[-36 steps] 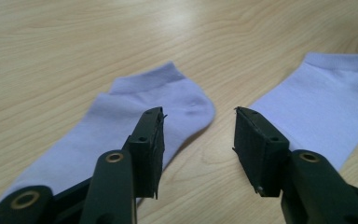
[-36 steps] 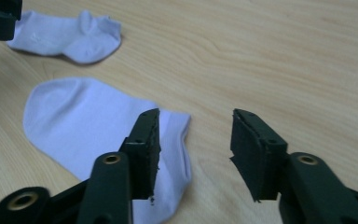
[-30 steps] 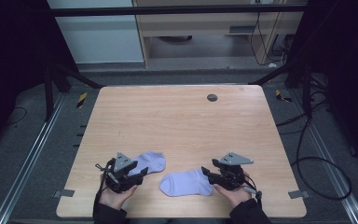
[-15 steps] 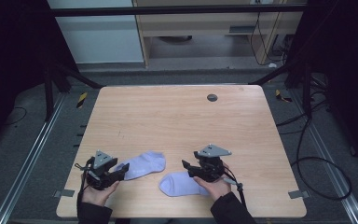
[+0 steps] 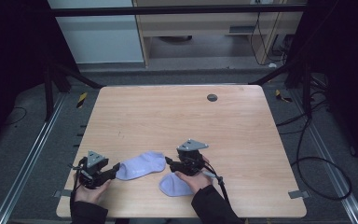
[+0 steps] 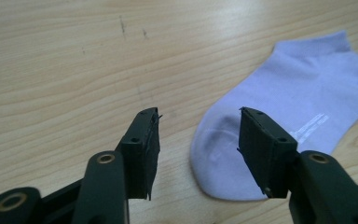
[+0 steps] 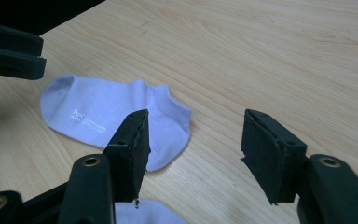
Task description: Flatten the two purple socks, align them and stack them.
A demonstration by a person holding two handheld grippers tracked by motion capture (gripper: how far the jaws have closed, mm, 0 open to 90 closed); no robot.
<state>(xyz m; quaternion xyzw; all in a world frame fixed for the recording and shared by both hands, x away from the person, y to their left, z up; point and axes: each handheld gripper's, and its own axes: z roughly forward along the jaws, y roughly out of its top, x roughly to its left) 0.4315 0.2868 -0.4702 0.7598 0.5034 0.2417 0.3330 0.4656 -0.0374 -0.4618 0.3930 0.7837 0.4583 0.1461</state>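
Two lavender ankle socks lie flat near the front edge of the wooden table (image 5: pixel 177 121). One sock (image 5: pixel 142 165) (image 6: pixel 298 107) (image 7: pixel 112 116) lies between the two grippers. The other sock (image 5: pixel 175 185) (image 7: pixel 149 217) is nearer the edge, partly under the person's right hand. My left gripper (image 5: pixel 114 169) (image 6: pixel 198 135) points at the first sock's toe; its jaws have just been closing a little but stand apart, the toe by the right jaw and unpressed. My right gripper (image 5: pixel 168 161) (image 7: pixel 193 140) is open over bare wood beside that sock's cuff.
A dark round grommet (image 5: pixel 212 97) sits at the table's far side. Grey tape marks the front corners. Cables trail over the floor to the right, and metal rails run along both sides of the table.
Both hands have moved left. The left gripper has drawn back off the first sock to its toe end. The right gripper has crossed over the near sock to the first sock's cuff.
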